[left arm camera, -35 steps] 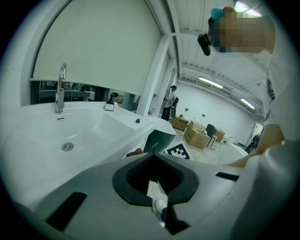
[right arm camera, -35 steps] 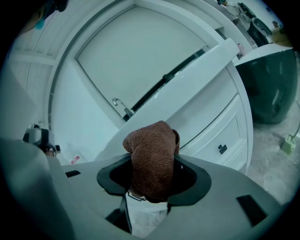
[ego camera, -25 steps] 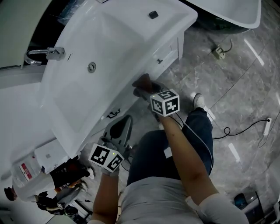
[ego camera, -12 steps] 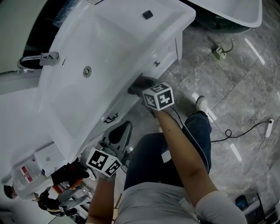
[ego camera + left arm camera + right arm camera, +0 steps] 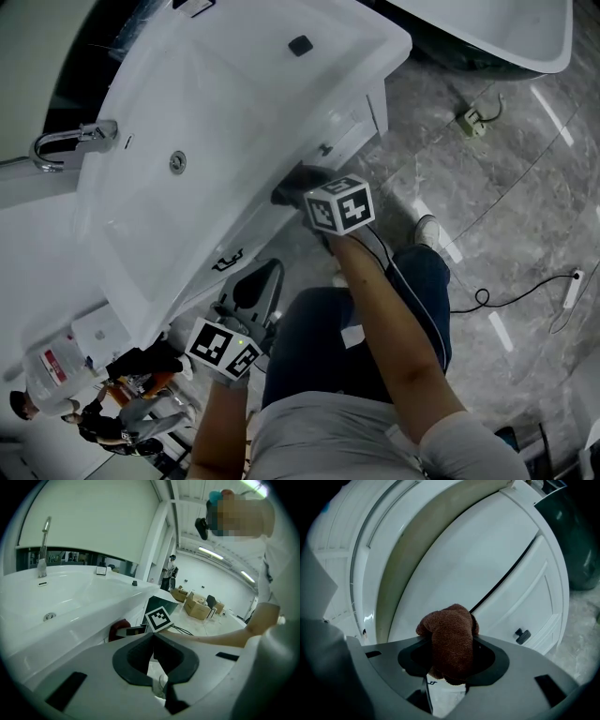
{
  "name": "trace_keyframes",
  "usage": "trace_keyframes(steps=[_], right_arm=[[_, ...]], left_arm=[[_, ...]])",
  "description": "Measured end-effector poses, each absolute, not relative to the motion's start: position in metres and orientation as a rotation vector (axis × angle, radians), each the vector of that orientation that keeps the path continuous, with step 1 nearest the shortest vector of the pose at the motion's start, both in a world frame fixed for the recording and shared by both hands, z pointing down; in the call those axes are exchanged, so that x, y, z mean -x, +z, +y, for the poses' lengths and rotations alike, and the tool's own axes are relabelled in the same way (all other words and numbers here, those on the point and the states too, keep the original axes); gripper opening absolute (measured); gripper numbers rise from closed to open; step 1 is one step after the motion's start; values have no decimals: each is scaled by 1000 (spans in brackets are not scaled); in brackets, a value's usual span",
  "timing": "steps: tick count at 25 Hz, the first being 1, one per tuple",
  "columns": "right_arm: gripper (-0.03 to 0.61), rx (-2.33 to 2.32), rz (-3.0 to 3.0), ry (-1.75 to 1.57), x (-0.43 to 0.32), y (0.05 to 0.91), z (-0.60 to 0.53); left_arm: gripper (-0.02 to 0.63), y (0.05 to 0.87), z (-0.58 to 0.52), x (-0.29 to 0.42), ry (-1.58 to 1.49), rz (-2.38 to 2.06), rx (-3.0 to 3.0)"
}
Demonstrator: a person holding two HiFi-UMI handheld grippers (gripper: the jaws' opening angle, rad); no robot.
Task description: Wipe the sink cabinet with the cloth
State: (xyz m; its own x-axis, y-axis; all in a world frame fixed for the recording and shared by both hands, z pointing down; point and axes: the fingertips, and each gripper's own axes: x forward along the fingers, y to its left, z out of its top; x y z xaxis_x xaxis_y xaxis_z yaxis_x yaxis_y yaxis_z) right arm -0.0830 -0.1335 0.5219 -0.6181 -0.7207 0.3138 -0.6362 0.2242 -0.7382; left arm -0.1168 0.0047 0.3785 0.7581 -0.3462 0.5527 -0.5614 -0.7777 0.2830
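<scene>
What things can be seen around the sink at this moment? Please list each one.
sink basin: one, white, on top of the cabinet
faucet: one, chrome, at the basin's far edge
sink cabinet: one, white, under the basin
cabinet knob: one, dark, on the cabinet front
cloth: one, brown, bunched in front of the cabinet
power strip: one, white, on the grey floor at right
left tongs: one, grey, shut and empty, below the basin's near edge
right tongs: one, grey, shut on the cloth
</scene>
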Motion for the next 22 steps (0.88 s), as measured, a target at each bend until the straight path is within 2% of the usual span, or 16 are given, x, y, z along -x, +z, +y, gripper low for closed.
trace_keyframes(steps=[5,22], right_arm=[[195,1377,2352,-1332,25,519,-149],[195,1349,2360,-1321,-89,518,-180]], left_arm=[[11,384,-5,91,675,-701,-2504],[11,397,-32,-16,680,-658,-2517]])
